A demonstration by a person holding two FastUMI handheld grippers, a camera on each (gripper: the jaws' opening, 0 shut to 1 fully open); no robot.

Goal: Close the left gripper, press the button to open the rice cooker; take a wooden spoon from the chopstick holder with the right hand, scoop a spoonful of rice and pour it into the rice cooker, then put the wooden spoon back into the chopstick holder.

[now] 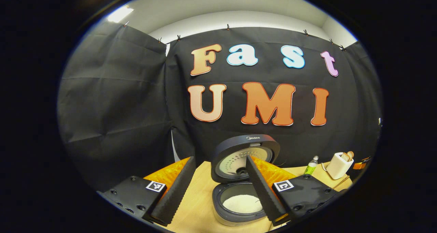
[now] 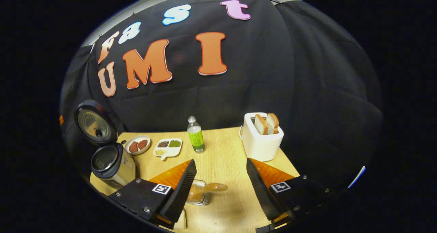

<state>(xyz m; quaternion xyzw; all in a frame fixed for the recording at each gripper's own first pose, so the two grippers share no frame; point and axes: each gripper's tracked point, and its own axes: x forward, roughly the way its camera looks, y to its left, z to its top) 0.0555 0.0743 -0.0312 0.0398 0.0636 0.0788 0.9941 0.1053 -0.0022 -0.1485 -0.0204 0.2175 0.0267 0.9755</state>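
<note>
Nearby, hovering wide apart and holding nothing: right gripper, above a wooden spoon lying across a clear holder on the tabletop. Likewise gaping wide, left gripper hanging before the rice cooker, lid standing up, white rice sitting inside. Farther back, standing: green bottle, toaster.

Small brand mark on the rice cooker lid, perhaps "Midea".
</note>
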